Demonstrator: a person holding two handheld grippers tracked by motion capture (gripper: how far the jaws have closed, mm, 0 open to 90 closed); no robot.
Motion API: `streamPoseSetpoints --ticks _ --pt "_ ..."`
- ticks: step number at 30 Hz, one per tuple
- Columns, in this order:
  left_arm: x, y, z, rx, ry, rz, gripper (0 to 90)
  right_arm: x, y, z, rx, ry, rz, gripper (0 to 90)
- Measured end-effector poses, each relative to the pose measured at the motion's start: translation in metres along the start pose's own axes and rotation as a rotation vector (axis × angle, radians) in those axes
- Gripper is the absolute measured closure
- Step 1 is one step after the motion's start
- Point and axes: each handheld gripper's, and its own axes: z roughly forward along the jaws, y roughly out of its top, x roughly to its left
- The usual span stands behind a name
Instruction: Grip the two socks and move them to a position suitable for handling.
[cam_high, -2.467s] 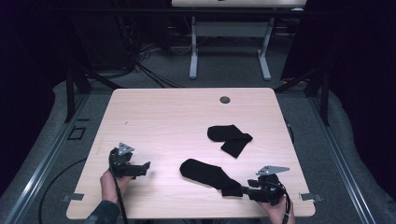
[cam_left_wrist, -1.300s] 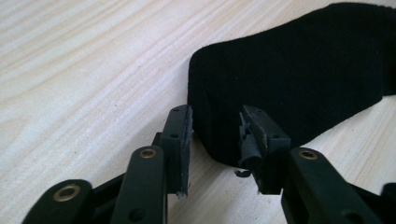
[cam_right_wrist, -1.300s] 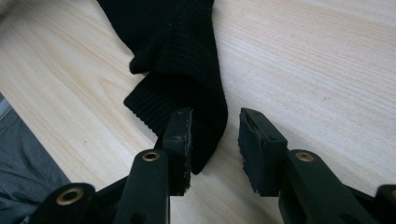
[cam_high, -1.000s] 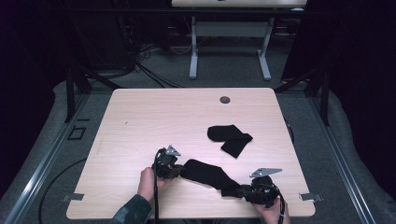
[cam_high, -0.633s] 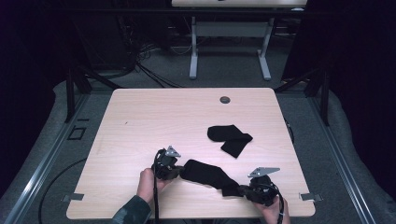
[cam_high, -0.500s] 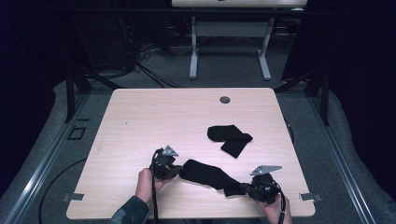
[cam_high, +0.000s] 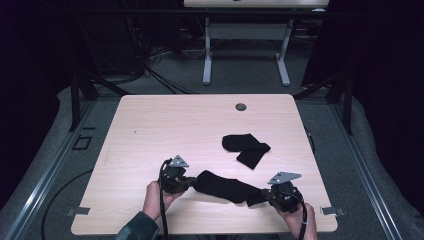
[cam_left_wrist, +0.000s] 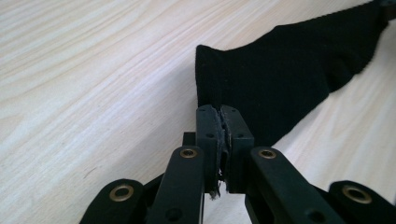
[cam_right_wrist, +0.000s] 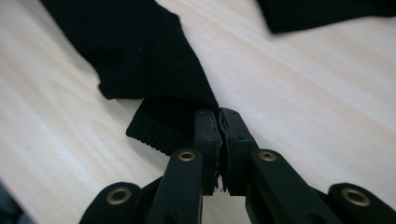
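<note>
A long black sock (cam_high: 225, 186) lies stretched along the near part of the wooden table (cam_high: 165, 130). My left gripper (cam_high: 189, 183) is shut on its left end. In the left gripper view the jaws (cam_left_wrist: 223, 112) press together with a bit of black fabric pinched between them, and the sock (cam_left_wrist: 280, 70) runs off to the upper right. My right gripper (cam_high: 270, 194) is shut on the sock's right end. In the right gripper view its jaws (cam_right_wrist: 218, 114) clamp the ribbed edge of the sock (cam_right_wrist: 140, 51).
A second black sock (cam_high: 246, 146), folded over, lies a little beyond the stretched one; it also shows as the second sock (cam_right_wrist: 322, 11) at the top right of the right gripper view. A round cable grommet (cam_high: 241, 106) sits near the table's far edge. Table legs and cables stand beyond.
My left gripper came in from the table's left side to the long sock's left end and closed on it. The right gripper stayed at the sock's right end.
</note>
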Motion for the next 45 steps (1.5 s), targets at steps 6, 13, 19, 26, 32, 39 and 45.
streamPoseSetpoints --ticks 6,13,19,26,32,39,45 --pt "-0.008 0.006 -0.004 -0.024 -0.034 0.007 87.3 -0.006 0.019 -0.015 -0.027 -0.119 -0.083 86.5" --pt "-0.006 0.002 -0.006 0.003 -0.048 -0.004 87.0 0.004 0.031 -0.028 -0.056 -0.176 -0.221 82.9" --pt "0.004 -0.015 -0.003 0.046 -0.062 -0.043 80.2 0.009 0.005 -0.011 0.065 0.105 -0.176 65.7" --pt "0.008 -0.02 -0.018 -0.011 0.026 -0.015 46.9 -0.014 -0.004 -0.026 -0.022 0.16 -0.025 52.6" --pt "0.001 -0.018 -0.011 -0.039 0.16 0.05 33.0 -0.016 -0.002 -0.012 -0.051 0.107 0.06 43.9" --pt "0.004 -0.017 0.009 -0.005 0.201 0.029 18.4 -0.013 -0.002 0.012 -0.005 0.095 0.088 29.8" --pt "0.007 -0.016 0.023 0.026 0.221 0.036 14.2 -0.019 -0.004 0.027 0.015 0.019 0.136 14.5"
